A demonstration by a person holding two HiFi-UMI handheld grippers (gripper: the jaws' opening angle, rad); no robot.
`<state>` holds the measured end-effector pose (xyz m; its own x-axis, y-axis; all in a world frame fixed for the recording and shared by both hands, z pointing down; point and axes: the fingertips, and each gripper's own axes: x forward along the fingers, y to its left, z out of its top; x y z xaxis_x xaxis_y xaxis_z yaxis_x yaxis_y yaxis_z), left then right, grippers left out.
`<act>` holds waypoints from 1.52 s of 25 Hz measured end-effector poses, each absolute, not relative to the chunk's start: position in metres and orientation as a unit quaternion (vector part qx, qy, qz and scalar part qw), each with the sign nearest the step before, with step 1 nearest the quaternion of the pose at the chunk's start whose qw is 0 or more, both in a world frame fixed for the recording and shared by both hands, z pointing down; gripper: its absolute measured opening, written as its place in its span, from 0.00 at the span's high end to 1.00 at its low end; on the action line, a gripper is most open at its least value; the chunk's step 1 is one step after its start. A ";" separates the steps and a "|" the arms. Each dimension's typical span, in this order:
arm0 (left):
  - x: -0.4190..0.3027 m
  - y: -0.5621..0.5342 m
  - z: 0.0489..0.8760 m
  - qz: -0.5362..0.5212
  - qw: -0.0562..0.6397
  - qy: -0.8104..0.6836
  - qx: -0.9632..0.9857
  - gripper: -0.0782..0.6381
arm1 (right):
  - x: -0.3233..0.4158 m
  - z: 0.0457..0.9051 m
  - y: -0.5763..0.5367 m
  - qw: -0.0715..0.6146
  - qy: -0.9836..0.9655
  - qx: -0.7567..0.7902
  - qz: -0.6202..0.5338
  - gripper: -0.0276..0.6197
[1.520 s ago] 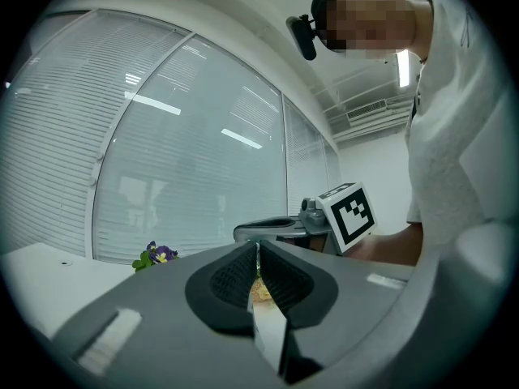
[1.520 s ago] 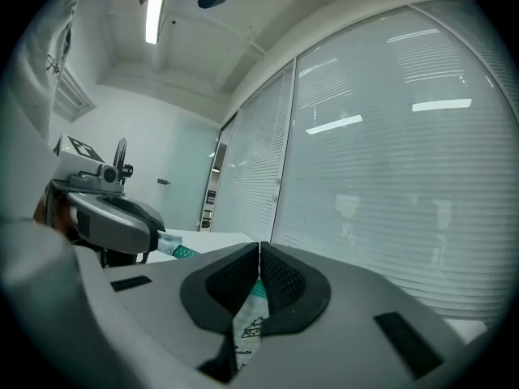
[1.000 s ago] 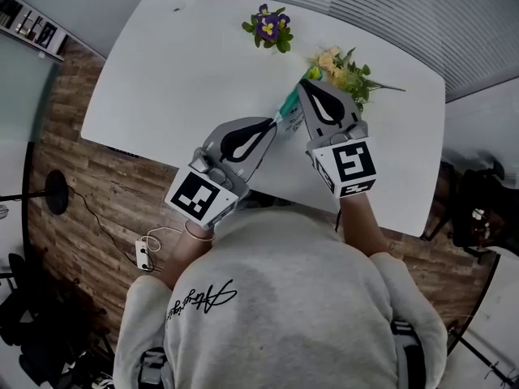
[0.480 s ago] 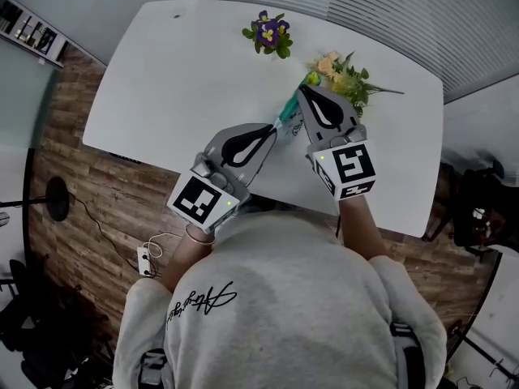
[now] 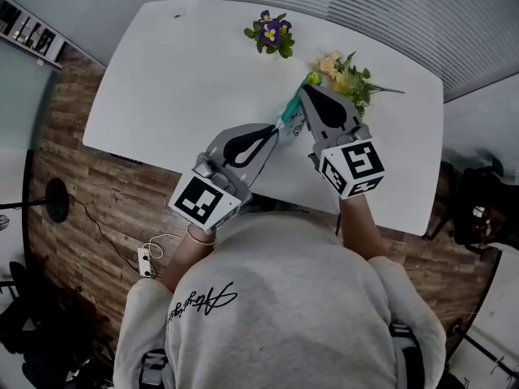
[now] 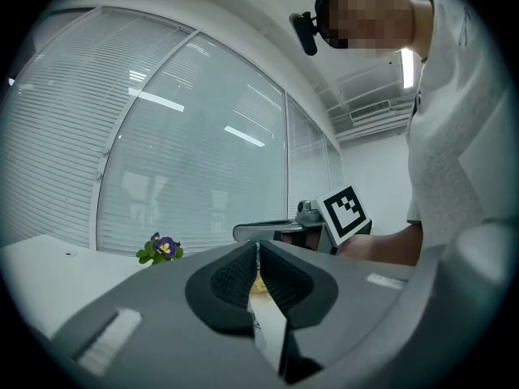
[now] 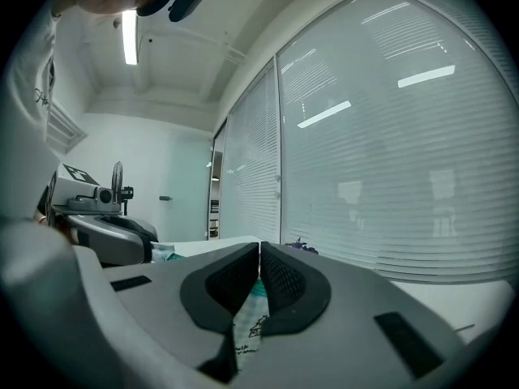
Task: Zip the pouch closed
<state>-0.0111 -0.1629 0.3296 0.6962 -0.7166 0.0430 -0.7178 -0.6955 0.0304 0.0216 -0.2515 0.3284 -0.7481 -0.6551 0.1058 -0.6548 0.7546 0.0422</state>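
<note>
Left gripper (image 5: 273, 126) first: its jaws are clamped hard on the near end of the pouch (image 5: 289, 106). In the left gripper view the ribbed pads (image 6: 231, 278) meet on a pale edge of material that runs down between them.

Moving right, the pouch shows as a teal and white strip slanting from the left tip away to the far right, over the near right part of the white table (image 5: 178, 63). I can't tell whether it rests on the tabletop or hangs just above it.

The right gripper (image 5: 308, 87) is pinched shut on the far end. In the right gripper view the printed teal and white material is squeezed between its pads (image 7: 280, 278). There's a small green bit right at its tip.

Now the room. There's lots of bare tabletop to the left and far left. A purple flower (image 5: 272, 31) sits near the far edge, well apart from both tips. The yellow flowers (image 5: 342, 73) lie just beyond the right tip, so it's tight there. The table's near edge runs under both gripper bodies, with wooden floor (image 5: 73, 193) beyond it on the left.
</note>
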 end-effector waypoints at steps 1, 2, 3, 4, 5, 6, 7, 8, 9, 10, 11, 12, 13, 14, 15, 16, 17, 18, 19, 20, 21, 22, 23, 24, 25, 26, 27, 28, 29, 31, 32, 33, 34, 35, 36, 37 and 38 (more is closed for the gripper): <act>-0.011 -0.163 0.329 0.010 0.021 -0.389 0.921 0.87 | 0.021 0.328 -0.252 0.056 -0.935 0.351 0.000 0.94; -0.011 -0.163 0.328 0.007 0.020 -0.389 0.921 0.87 | 0.021 0.328 -0.252 0.057 -0.935 0.351 0.000 0.94; -0.011 -0.163 0.327 0.005 0.020 -0.389 0.921 0.87 | 0.021 0.328 -0.252 0.057 -0.935 0.351 0.000 0.94; -0.011 -0.163 0.326 0.005 0.019 -0.389 0.921 0.87 | 0.021 0.328 -0.252 0.057 -0.934 0.352 0.000 0.94; -0.011 -0.163 0.326 0.006 0.020 -0.388 0.921 0.87 | 0.021 0.328 -0.252 0.056 -0.934 0.353 0.002 0.94; -0.012 -0.163 0.327 0.008 0.020 -0.388 0.921 0.87 | 0.021 0.328 -0.252 0.055 -0.934 0.353 0.004 0.94; -0.012 -0.162 0.327 0.010 0.020 -0.388 0.922 0.87 | 0.021 0.328 -0.252 0.054 -0.934 0.354 0.006 0.94; -0.012 -0.163 0.327 0.008 0.020 -0.388 0.922 0.87 | 0.021 0.328 -0.252 0.053 -0.934 0.354 0.008 0.94; -0.013 -0.163 0.326 0.004 0.021 -0.388 0.921 0.87 | 0.021 0.328 -0.253 0.052 -0.934 0.353 0.009 0.94; -0.014 -0.164 0.325 0.000 0.023 -0.389 0.921 0.87 | 0.021 0.328 -0.253 0.050 -0.935 0.352 0.012 0.94; -0.015 -0.164 0.324 -0.004 0.025 -0.389 0.921 0.87 | 0.021 0.327 -0.253 0.048 -0.935 0.350 0.016 0.94; -0.016 -0.165 0.323 -0.007 0.026 -0.389 0.921 0.87 | 0.022 0.327 -0.253 0.046 -0.936 0.348 0.020 0.94; -0.016 -0.165 0.322 -0.008 0.026 -0.388 0.921 0.87 | 0.022 0.327 -0.253 0.045 -0.936 0.347 0.023 0.94; -0.016 -0.165 0.322 -0.006 0.024 -0.388 0.921 0.87 | 0.022 0.326 -0.253 0.044 -0.937 0.346 0.026 0.94; -0.015 -0.165 0.322 -0.005 0.022 -0.387 0.922 0.88 | 0.022 0.327 -0.254 0.043 -0.937 0.346 0.028 0.94; -0.015 -0.165 0.323 -0.005 0.022 -0.387 0.922 0.88 | 0.022 0.327 -0.254 0.042 -0.937 0.345 0.031 0.94; -0.016 -0.165 0.323 -0.007 0.022 -0.388 0.922 0.87 | 0.023 0.327 -0.254 0.040 -0.937 0.344 0.034 0.94; -0.016 -0.165 0.322 -0.009 0.023 -0.389 0.921 0.88 | 0.023 0.327 -0.254 0.038 -0.938 0.343 0.037 0.94; -0.017 -0.165 0.322 -0.012 0.023 -0.390 0.921 0.88 | 0.022 0.327 -0.254 0.037 -0.938 0.341 0.039 0.94; -0.018 -0.165 0.321 -0.013 0.022 -0.391 0.920 0.88 | 0.022 0.326 -0.254 0.036 -0.939 0.340 0.039 0.94; -0.019 -0.165 0.321 -0.014 0.022 -0.391 0.920 0.88 | 0.022 0.325 -0.254 0.036 -0.939 0.339 0.040 0.94; -0.019 -0.165 0.321 -0.013 0.021 -0.391 0.920 0.88 | 0.021 0.325 -0.254 0.035 -0.939 0.339 0.040 0.94; -0.019 -0.165 0.321 -0.011 0.018 -0.391 0.920 0.88 | 0.021 0.324 -0.254 0.035 -0.940 0.338 0.040 0.94; -0.018 -0.164 0.321 -0.008 0.015 -0.391 0.920 0.88 | 0.021 0.324 -0.254 0.034 -0.940 0.338 0.042 0.94; -0.018 -0.164 0.321 -0.006 0.012 -0.392 0.920 0.88 | 0.021 0.324 -0.255 0.033 -0.940 0.338 0.044 0.94; -0.017 -0.164 0.320 -0.005 0.009 -0.392 0.920 0.88 | 0.021 0.324 -0.255 0.032 -0.939 0.338 0.048 0.94; -0.017 -0.164 0.319 -0.005 0.008 -0.393 0.919 0.88 | 0.020 0.324 -0.255 0.032 -0.939 0.338 0.052 0.94; -0.017 -0.164 0.319 -0.006 0.008 -0.393 0.919 0.88 | 0.019 0.325 -0.256 0.032 -0.939 0.338 0.055 0.94; -0.016 -0.164 0.319 -0.007 0.008 -0.392 0.920 0.88 | 0.018 0.326 -0.257 0.034 -0.938 0.340 0.056 0.94; -0.015 -0.164 0.318 -0.012 0.008 -0.387 0.922 0.88 | 0.021 0.329 -0.263 0.041 -0.932 0.355 0.055 0.94; -0.014 -0.162 0.318 -0.014 0.009 -0.384 0.923 0.88 | 0.025 0.330 -0.267 0.047 -0.927 0.369 0.049 0.95; -0.015 -0.161 0.320 -0.011 0.011 -0.383 0.924 0.88 | 0.028 0.331 -0.272 0.053 -0.923 0.379 0.042 0.95; -0.018 -0.161 0.322 -0.009 0.014 -0.385 0.923 0.88 | 0.030 0.330 -0.274 0.059 -0.922 0.382 0.035 0.95; -0.020 -0.162 0.324 -0.010 0.018 -0.387 0.922 0.88 | 0.030 0.329 -0.276 0.064 -0.922 0.381 0.028 0.95; -0.023 -0.163 0.325 -0.014 0.022 -0.389 0.921 0.88 | 0.028 0.327 -0.277 0.068 -0.922 0.380 0.021 0.95; -0.026 -0.164 0.325 -0.020 0.027 -0.390 0.920 0.88 | 0.025 0.326 -0.277 0.069 -0.922 0.379 0.017 0.95; -0.027 -0.165 0.324 -0.026 0.030 -0.389 0.920 0.88 | 0.024 0.325 -0.278 0.068 -0.922 0.380 0.017 0.95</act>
<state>-0.0272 -0.1649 0.3240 0.6956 -0.7180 -0.0241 -0.7148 -0.6951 0.0762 0.0238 -0.2777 0.3250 -0.7023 -0.6985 0.1375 -0.7030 0.7109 0.0205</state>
